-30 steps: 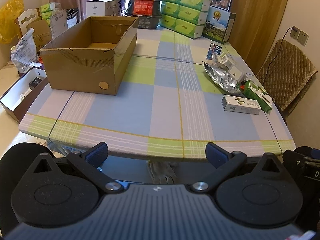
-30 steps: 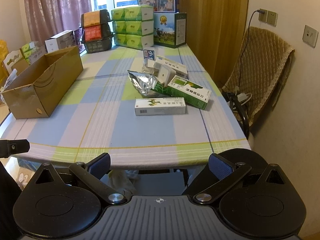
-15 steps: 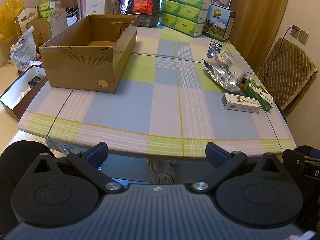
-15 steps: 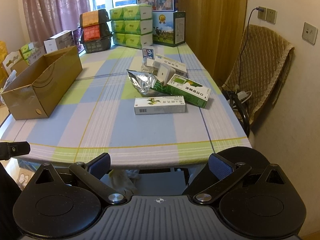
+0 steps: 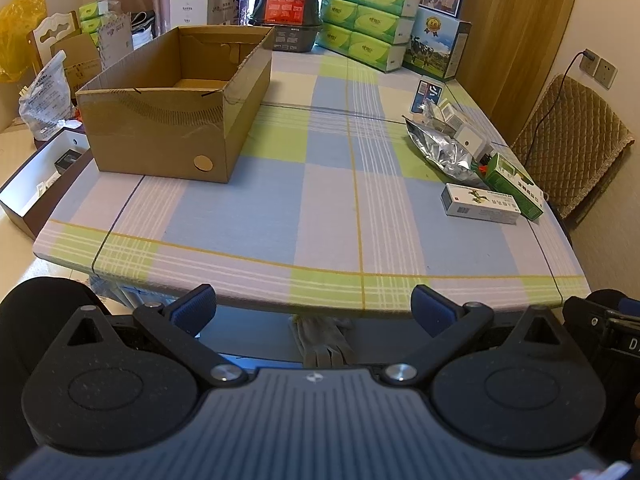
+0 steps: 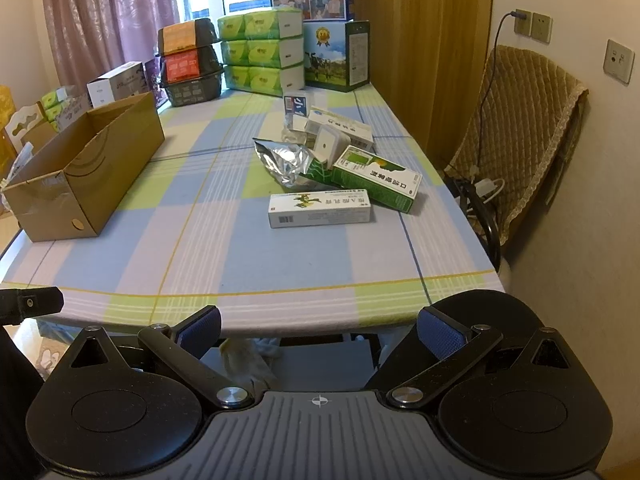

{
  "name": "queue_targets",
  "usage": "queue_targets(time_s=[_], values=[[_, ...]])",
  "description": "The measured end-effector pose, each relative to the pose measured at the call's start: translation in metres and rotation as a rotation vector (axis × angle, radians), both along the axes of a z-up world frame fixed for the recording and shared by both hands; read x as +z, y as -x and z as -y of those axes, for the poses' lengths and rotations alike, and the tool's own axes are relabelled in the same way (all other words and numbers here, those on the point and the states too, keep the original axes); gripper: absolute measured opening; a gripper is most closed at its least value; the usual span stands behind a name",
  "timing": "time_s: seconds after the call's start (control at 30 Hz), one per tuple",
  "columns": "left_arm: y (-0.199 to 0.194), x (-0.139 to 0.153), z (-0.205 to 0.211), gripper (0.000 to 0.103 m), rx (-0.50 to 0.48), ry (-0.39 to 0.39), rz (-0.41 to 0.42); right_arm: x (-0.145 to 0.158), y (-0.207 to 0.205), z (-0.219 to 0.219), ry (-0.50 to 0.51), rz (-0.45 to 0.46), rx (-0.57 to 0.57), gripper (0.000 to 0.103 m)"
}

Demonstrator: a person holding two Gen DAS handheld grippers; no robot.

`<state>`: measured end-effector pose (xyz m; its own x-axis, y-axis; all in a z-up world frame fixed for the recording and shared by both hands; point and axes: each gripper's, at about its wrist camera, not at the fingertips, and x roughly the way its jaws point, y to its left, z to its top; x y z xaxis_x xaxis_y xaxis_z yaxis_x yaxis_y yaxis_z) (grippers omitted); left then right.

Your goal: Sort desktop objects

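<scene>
Cardboard box (image 5: 176, 108) left on table (image 5: 320, 216) — packets (image 6: 320, 210) right.

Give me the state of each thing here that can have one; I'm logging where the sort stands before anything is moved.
Left tongs: open, holding nothing, short of the table edge.
Right tongs: open, holding nothing, short of the table edge.
Cardboard box: open-topped, upright; what shows of the inside is bare.
White carton: closed, lying flat.
Green carton: closed, lying tilted on the pile.
Foil pouch: crumpled, lying flat.
Wall plug: plugged in.
</scene>
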<state>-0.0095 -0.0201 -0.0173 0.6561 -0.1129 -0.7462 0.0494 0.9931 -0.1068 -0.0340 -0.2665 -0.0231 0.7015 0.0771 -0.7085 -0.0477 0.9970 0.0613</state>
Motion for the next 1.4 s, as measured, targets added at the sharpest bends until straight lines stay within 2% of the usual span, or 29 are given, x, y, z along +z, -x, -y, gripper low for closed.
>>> queue_targets(time_s=[0.8,1.4], values=[[0.002,-0.001,0.001,0.102,0.003,0.006,-0.007,-0.001,0.001,0.000,-0.006,-0.007,0.003,0.101],[-0.016,-0.009,0.015,0.102,-0.049,0.018,-0.044,-0.017,-0.017,0.012,-0.023,-0.060,-0.018,0.101]])
